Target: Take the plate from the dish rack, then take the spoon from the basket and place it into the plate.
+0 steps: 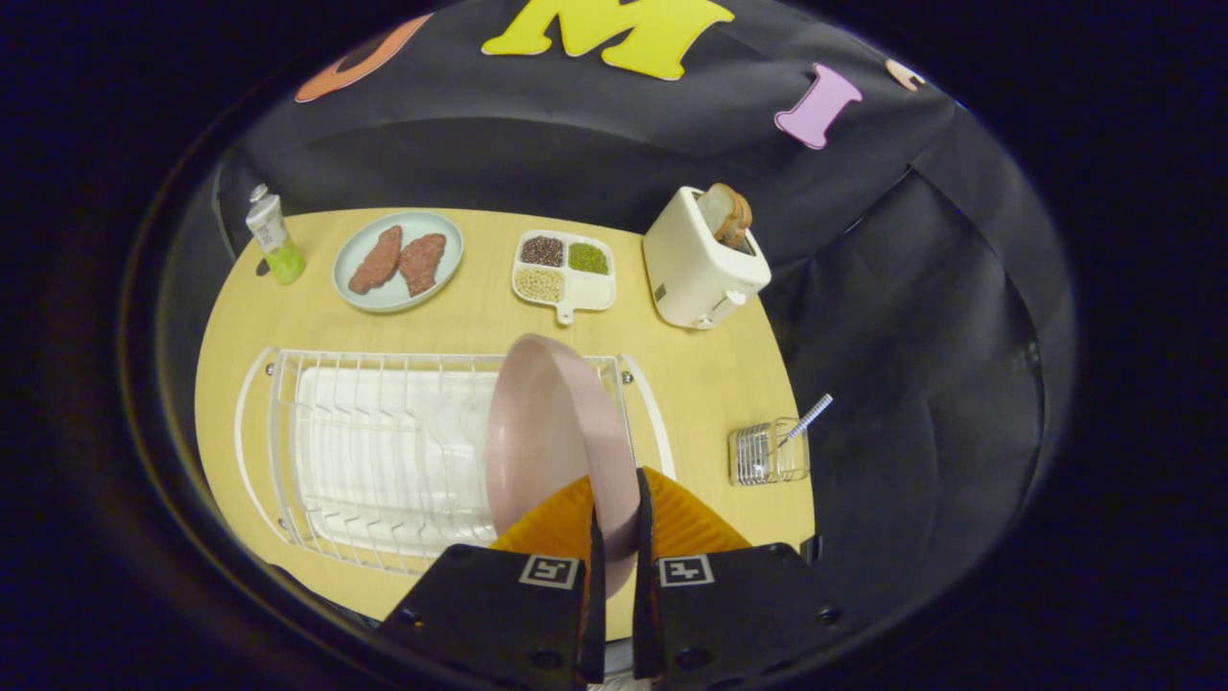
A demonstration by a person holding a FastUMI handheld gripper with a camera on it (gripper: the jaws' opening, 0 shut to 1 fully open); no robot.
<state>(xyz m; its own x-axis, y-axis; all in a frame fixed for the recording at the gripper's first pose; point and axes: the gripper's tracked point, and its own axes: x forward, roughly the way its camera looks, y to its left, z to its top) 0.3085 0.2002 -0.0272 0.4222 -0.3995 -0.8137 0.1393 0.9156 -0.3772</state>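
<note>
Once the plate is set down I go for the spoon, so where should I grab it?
Grip the spoon by its handle, coming from above: it stands tilted, poking out of the small wire basket, bowl end hidden inside. The gripper is currently shut on the pink plate.

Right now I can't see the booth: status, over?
Gripper shut on pink plate, fingers pinching its rim. Plate over dish rack. Spoon in basket.
</note>
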